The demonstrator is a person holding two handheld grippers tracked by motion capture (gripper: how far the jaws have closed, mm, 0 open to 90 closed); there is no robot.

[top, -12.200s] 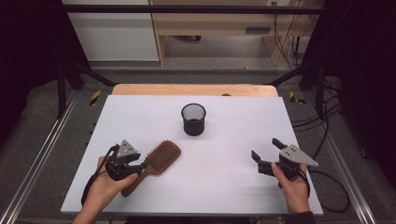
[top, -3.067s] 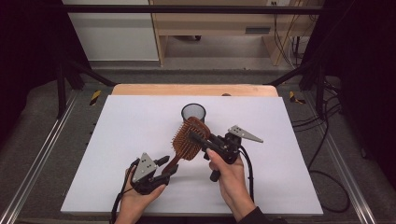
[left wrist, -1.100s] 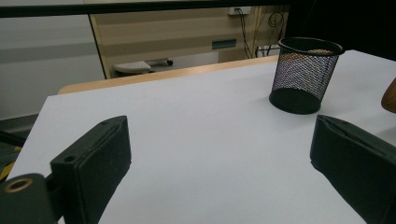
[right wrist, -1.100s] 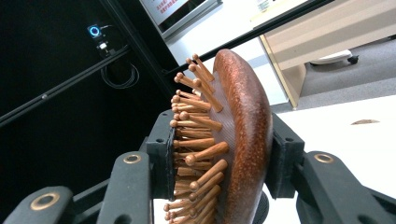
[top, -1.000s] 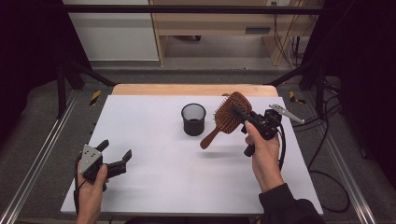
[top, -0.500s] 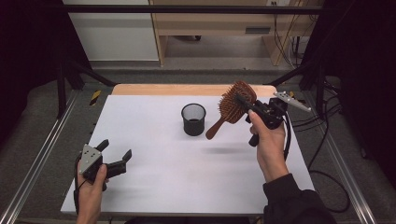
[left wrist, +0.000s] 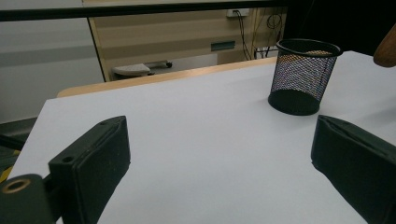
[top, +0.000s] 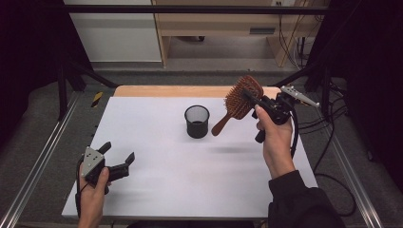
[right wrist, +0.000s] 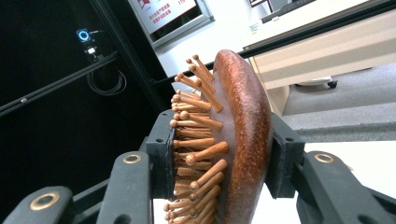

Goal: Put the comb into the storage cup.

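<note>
Two grippers work over the white table (top: 157, 156). The right gripper (top: 252, 97) has its jaws clamped on the head of a wooden brush (top: 237, 102): in the right gripper view one pad presses into the wooden pins of the brush (right wrist: 224, 140) and the other bears on the smooth rounded back, so the head sits squarely between the jaws, pins to the left pad, back to the right. From above, the handle slants down and away from the jaws toward a black mesh cup (top: 196, 121), its tip just beside the cup's rim but clear of it, and the whole brush hangs above the table with its shadow on the surface below.

Beyond the jaws in the right gripper view, a wall sign carries red and black lettering too small and cropped to read. No brand shows on the brush or the cup.

The right hand (top: 274, 142) is raised, with the forearm in a dark sleeve running up from the near edge and the wrist bent so the gripper points left toward the cup.

The left gripper (top: 116, 164) stands wide open with nothing between its jaws. In its own view the cup (left wrist: 301, 77) stands well ahead, nearer the right jaw. The left hand (top: 92, 190) rests low at the near left corner of the table, gripper level and aimed to the right.
</note>
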